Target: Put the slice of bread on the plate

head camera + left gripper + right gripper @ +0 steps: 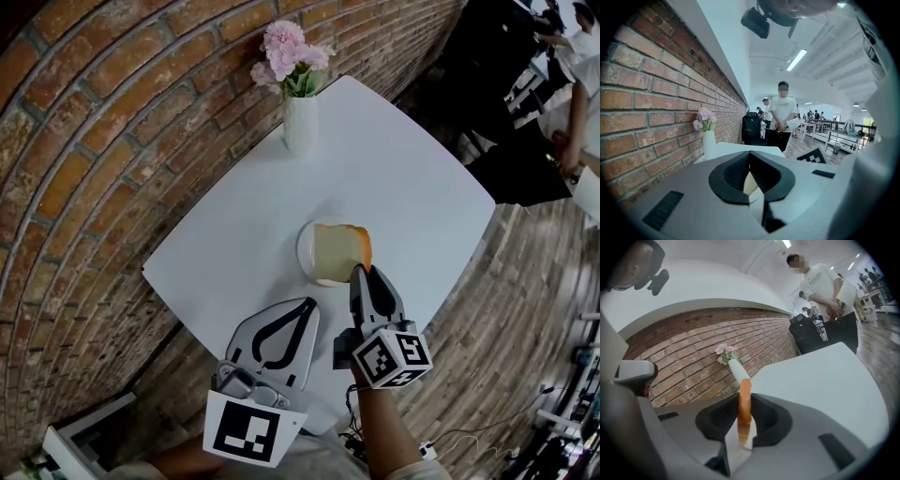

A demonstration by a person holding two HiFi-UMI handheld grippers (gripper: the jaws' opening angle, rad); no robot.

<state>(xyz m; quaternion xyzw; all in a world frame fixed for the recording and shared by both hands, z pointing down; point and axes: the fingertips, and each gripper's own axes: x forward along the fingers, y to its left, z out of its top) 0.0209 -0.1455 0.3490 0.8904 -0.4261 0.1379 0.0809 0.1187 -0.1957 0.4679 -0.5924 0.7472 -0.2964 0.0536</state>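
1. Slice of bread (339,251): pale crumb, orange-brown crust. It is over the plate (304,255), broad face up to the head view, overhanging the rim on your right. Whether it already rests on the plate cannot be told.
2. Handling, as judged: light, soft and easily crushed or torn, and it droops when held by one edge. Take it at the crust, the firmest part, with only enough squeeze to keep it.
3. Right gripper (361,274): closed on the slice at its crust edge. In the right gripper view the crust stands edge-on between the two dark pads.
4. Left gripper (307,305): jaws drawn together at the tips and holding nothing, low over the near table edge, apart from the plate.
5. Table (403,178): white and square, carrying the plate near its middle.
6. Vase (300,122): white, holding pink flowers (291,52), at the far corner beside the brick wall (112,141), well apart from the plate.
7. Writing: none that you can read. The marker cube (392,356) bears black-and-white squares only; no brand shows on bread, plate or vase.
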